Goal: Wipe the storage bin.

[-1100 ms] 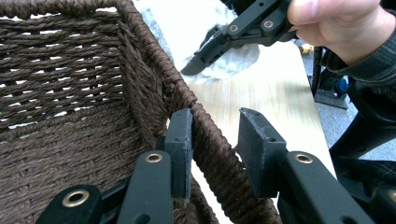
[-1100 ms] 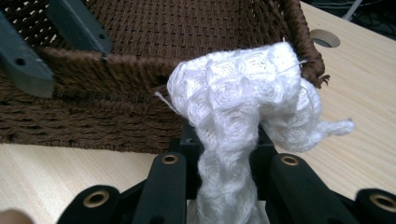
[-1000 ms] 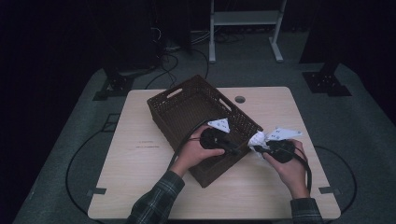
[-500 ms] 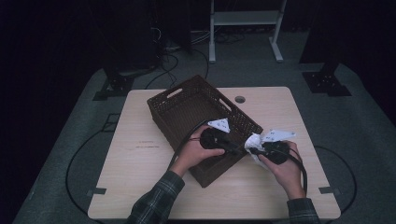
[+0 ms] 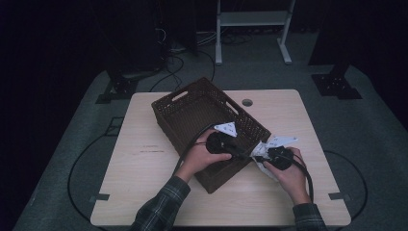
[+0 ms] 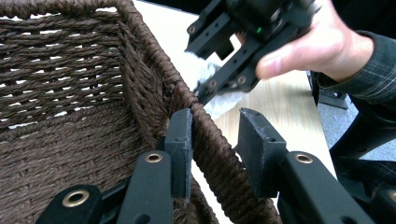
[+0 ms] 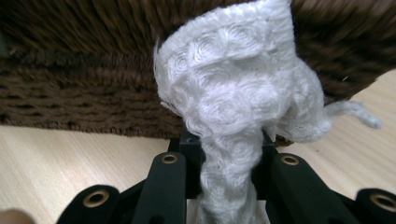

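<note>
A dark brown woven basket sits at an angle on the light wooden table. My left gripper straddles its near right rim: one jaw inside against the wall, the other outside, closed on the weave. My right gripper is shut on a crumpled white cloth, which bulges above the jaws. It holds the cloth low against the basket's outer wall, just above the tabletop. In the left gripper view the right gripper and the cloth hang just beyond the rim.
A cable runs from each gripper back over the table. A round grommet hole lies at the table's far edge. Bare wood lies left of the cloth. Beyond the table stand a white frame and dark stands.
My right gripper, with the cloth in it, has sunk and shifted left toward the basket's outer wall. The left gripper has stayed on the rim.
</note>
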Tool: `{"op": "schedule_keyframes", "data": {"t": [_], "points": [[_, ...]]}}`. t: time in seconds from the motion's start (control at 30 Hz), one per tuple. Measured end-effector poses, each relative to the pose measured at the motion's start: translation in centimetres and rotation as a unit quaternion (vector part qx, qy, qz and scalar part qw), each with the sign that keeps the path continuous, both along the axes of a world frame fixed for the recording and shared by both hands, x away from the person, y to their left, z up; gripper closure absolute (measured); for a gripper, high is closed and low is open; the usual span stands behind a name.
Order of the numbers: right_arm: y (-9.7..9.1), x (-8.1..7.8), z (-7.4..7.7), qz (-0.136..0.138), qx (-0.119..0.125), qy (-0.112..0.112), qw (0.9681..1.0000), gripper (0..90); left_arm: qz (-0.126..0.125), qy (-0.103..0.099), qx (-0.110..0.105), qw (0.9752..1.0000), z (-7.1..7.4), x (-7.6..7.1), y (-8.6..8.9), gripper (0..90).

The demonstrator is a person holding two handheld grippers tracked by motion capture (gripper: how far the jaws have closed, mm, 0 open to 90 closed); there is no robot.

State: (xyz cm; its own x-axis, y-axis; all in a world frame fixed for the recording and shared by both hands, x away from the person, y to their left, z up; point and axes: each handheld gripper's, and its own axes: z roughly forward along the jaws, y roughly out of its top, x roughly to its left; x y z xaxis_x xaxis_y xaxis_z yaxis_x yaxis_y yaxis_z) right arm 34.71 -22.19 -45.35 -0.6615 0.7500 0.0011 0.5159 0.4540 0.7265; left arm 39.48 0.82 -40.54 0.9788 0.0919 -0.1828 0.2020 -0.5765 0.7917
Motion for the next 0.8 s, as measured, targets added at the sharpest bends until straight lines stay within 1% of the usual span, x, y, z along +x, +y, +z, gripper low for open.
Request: {"op": "schedule_keyframes", "data": {"t": [0.07, 0.13, 0.17, 0.2, 0.27, 0.3, 0.33, 0.4, 0.47, 0.5, 0.57, 0.6, 0.7, 0.73, 0.8], "points": [[0.2, 0.1, -0.6, 0.004, -0.011, 0.008, 0.9999, 73.6, 0.000, 0.000, 0.000, 1.0000, 0.0, 0.0, 0.0, 65.1], [0.5, 0.3, -1.0, 0.012, -0.026, 0.009, 0.9995, 73.6, 0.000, 0.000, 0.000, 1.0000, 0.0, 0.0, 0.0, 65.1], [0.5, 0.3, -1.0, 0.012, -0.026, 0.009, 0.9995, 73.6, 0.000, 0.000, 0.000, 1.0000, 0.0, 0.0, 0.0, 65.1], [0.7, 0.3, -1.2, 0.012, -0.031, 0.016, 0.9993, 73.6, 0.000, 0.000, 0.000, 1.0000, 0.0, 0.0, 0.0, 65.1], [0.7, 0.3, -1.3, 0.011, -0.030, 0.017, 0.9993, 73.6, 0.000, 0.000, 0.000, 1.0000, 0.0, 0.0, 0.0, 65.1], [0.8, 0.2, -1.4, 0.010, -0.035, 0.021, 0.9991, 73.7, 0.000, 0.000, 0.000, 1.0000, 0.0, 0.0, 0.0, 65.1], [0.9, 0.2, -1.6, 0.012, -0.048, 0.022, 0.9985, 73.7, 0.000, -0.001, 0.000, 1.0000, 0.0, 0.0, 0.0, 65.1], [1.3, 0.2, -2.2, 0.018, -0.062, 0.029, 0.9975, 73.6, 0.000, 0.000, 0.000, 1.0000, 0.0, 0.0, 0.0, 65.1], [1.4, 0.1, -2.2, 0.018, -0.067, 0.028, 0.9972, 73.6, 0.001, 0.000, -0.001, 1.0000, 0.0, 0.0, 0.0, 65.1], [1.4, 0.1, -2.1, 0.019, -0.067, 0.027, 0.9972, 73.7, 0.000, 0.000, 0.000, 1.0000, 0.0, 0.0, 0.0, 65.1], [1.2, 0.0, -1.9, 0.021, -0.058, 0.023, 0.9979, 73.7, 0.000, 0.000, 0.000, 1.0000, 0.0, 0.0, 0.0, 65.1], [1.2, -0.1, -1.8, 0.019, -0.049, 0.025, 0.9983, 73.7, 0.000, 0.000, 0.000, 1.0000, 0.0, 0.0, 0.0, 65.1], [1.1, -0.5, -1.0, 0.022, -0.030, 0.019, 0.9991, 73.8, 0.000, 0.001, -0.001, 1.0000, 0.0, 0.0, 0.0, 65.1], [1.1, -0.6, -0.8, 0.026, -0.024, 0.012, 0.9993, 73.8, 0.000, 0.001, 0.000, 1.0000, 0.0, 0.0, 0.0, 65.1], [1.1, -0.8, -0.2, 0.029, -0.024, -0.001, 0.9993, 73.8, 0.000, 0.001, -0.001, 1.0000, 0.0, 0.0, 0.0, 65.1]]}}
